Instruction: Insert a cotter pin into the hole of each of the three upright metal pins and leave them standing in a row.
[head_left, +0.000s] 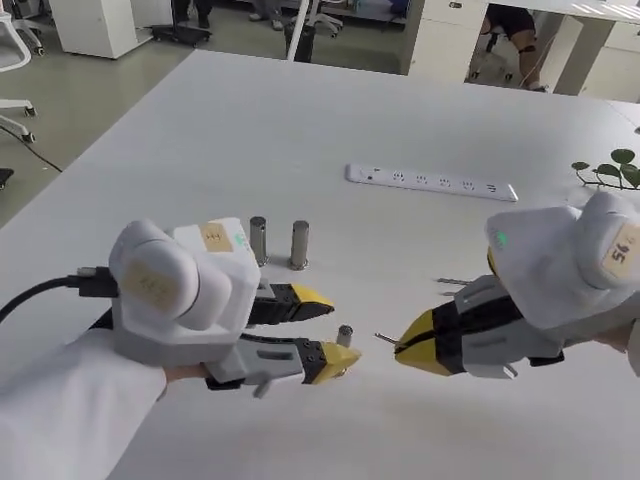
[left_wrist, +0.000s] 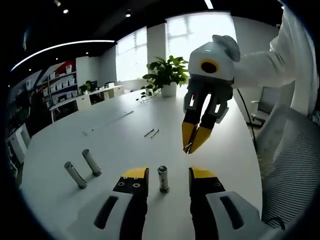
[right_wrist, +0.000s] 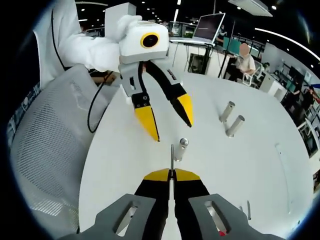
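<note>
Head view: the left gripper (head_left: 332, 332) is seen with jaws apart, straddling the near metal pin (head_left: 345, 335), which stands upright on the worktop (head_left: 250, 130). The right gripper (head_left: 400, 350) is just beside it, jaws clamped on a cotter pin (head_left: 385, 338) aimed at that pin. Two more metal pins (head_left: 299, 245) stand behind, side by side.
Left gripper view: the near metal pin is framed between the spread jaws, touching neither; the right gripper hangs above it.
Right gripper view: the cotter pin is gripped upright, its tip just beside the near metal pin's top.
</note>
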